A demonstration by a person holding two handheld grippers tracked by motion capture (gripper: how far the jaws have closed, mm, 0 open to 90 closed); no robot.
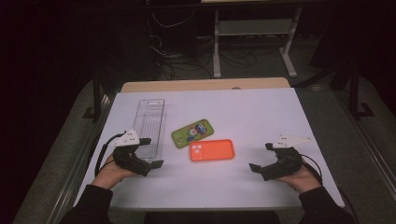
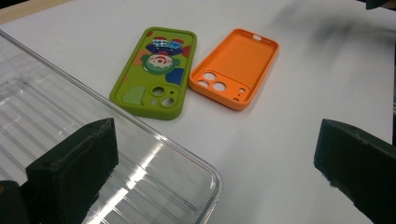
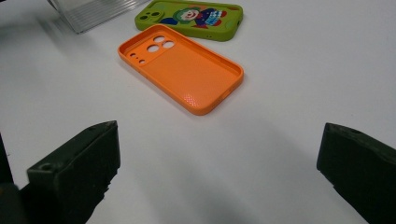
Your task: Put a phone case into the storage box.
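Approach step, nothing gripped: left gripper (image 1: 149, 152) and right gripper (image 1: 261, 156) both spread wide and empty, 2 cases mid-table between them, orange silicone phone case (image 1: 212, 150) just near of green printed phone case (image 1: 192, 133), clear ribbed plastic tray (image 1: 150, 125) far-left; next, probably closing in on the orange one.
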